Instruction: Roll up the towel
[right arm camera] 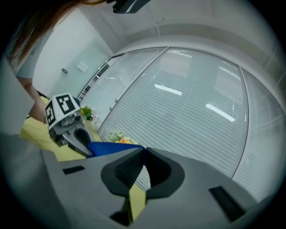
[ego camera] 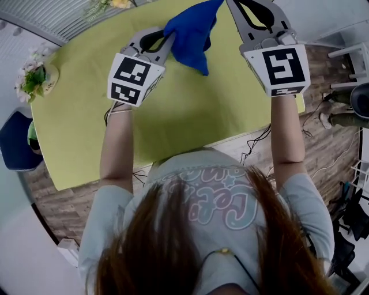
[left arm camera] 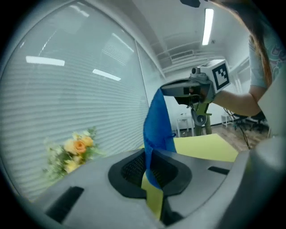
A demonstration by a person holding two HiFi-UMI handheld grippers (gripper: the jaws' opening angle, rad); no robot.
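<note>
A blue towel (ego camera: 193,31) hangs above the yellow-green table (ego camera: 190,115), stretched between both grippers. My left gripper (ego camera: 169,39) is shut on one end; in the left gripper view the cloth (left arm camera: 157,123) rises out of the closed jaws (left arm camera: 149,156) and runs up to the right gripper (left arm camera: 166,90). My right gripper (ego camera: 230,6) is shut on the other end at the top edge of the head view. In the right gripper view a thin blue edge (right arm camera: 114,148) sits pinched at the jaw tips (right arm camera: 144,150) and leads over to the left gripper (right arm camera: 87,152).
A flower bunch (ego camera: 34,78) stands at the table's left edge, another (ego camera: 106,4) at the far edge. A blue chair (ego camera: 14,141) sits left of the table. Cables (ego camera: 256,141) hang off the near right side. Window blinds (right arm camera: 192,103) fill the background.
</note>
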